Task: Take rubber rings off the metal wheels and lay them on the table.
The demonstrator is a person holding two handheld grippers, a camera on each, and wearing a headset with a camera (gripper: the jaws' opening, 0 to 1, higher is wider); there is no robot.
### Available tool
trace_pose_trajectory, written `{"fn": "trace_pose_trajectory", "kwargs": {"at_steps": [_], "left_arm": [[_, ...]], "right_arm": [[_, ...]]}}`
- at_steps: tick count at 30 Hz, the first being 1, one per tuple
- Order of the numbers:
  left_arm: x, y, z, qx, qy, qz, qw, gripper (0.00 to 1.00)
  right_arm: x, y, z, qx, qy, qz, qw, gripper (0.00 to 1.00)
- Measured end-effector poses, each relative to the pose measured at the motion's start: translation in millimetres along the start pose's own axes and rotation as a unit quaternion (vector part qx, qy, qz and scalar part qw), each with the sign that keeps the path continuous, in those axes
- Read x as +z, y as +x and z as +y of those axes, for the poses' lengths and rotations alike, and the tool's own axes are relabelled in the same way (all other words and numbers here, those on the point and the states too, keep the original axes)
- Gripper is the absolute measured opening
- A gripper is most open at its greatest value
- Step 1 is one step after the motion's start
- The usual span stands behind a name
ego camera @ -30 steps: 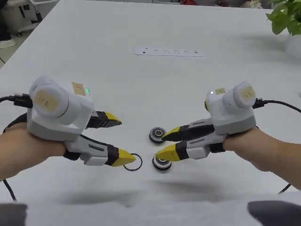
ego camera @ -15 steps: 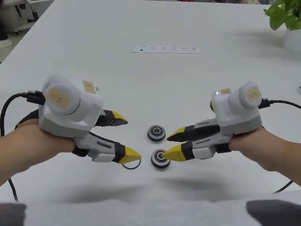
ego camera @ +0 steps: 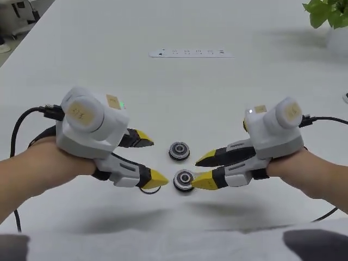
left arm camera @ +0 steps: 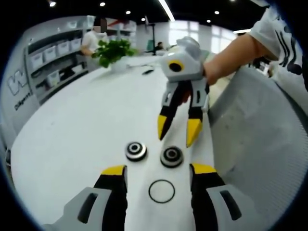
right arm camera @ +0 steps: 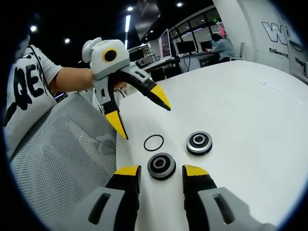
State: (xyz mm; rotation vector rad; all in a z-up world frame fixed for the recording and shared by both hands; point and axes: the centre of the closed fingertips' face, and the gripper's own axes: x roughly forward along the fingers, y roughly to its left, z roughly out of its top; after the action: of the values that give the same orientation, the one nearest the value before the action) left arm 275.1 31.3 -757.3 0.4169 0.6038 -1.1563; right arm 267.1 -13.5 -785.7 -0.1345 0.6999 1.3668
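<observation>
White tabletop point(ego camera: 244, 98), smooth and matte, broad. Items on it:

- One rubber ring point(left arm camera: 161, 191): thin, black and round. It lies flat and loose, framed between the yellow tips of my left gripper point(left arm camera: 159, 171), whose fingers stand wide apart and hold nothing.
- One near wheel point(right arm camera: 161, 165): a small metal disc, dark around the rim, with a bright hub. It lies flat just ahead of my right gripper point(right arm camera: 161, 171). Those fingers are parted to either side of the wheel, and I cannot tell whether they touch it.
- One far wheel point(right arm camera: 199, 142): same shape, more silver at the rim. It sits just beyond the first and apart from it.
- One white power strip point(ego camera: 187, 53): long and flat, well away toward the far edge.

Room: a potted green plant point(ego camera: 326, 13) at a far corner, a grey mesh chair back point(right arm camera: 67, 159) close by, shelving with bins point(left arm camera: 57, 53), and ceiling spotlights.
</observation>
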Motion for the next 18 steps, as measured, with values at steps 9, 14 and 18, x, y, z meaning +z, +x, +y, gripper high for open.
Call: {"fn": "trace_pose_trajectory", "kwargs": {"at_steps": [9, 14, 18], "left_arm": [[0.6, 10.5, -1.8, -0.01, 0.002, 0.005, 0.9999, 0.51], [0.7, 17.0, -5.2, -0.017, 0.005, 0.008, 0.9998, 0.5], [0.1, 20.5, -7.0, -0.022, 0.007, 0.011, 0.9997, 0.48]], "right_arm": [[-8.5, 2.5, -1.5, 0.003, -0.004, 0.008, 1.0, 0.29], [-13.0, 4.1, -2.4, 0.006, -0.007, 0.014, 0.9999, 0.28], [-15.7, 5.9, -2.5, 0.008, -0.011, 0.018, 0.9997, 0.26]]}}
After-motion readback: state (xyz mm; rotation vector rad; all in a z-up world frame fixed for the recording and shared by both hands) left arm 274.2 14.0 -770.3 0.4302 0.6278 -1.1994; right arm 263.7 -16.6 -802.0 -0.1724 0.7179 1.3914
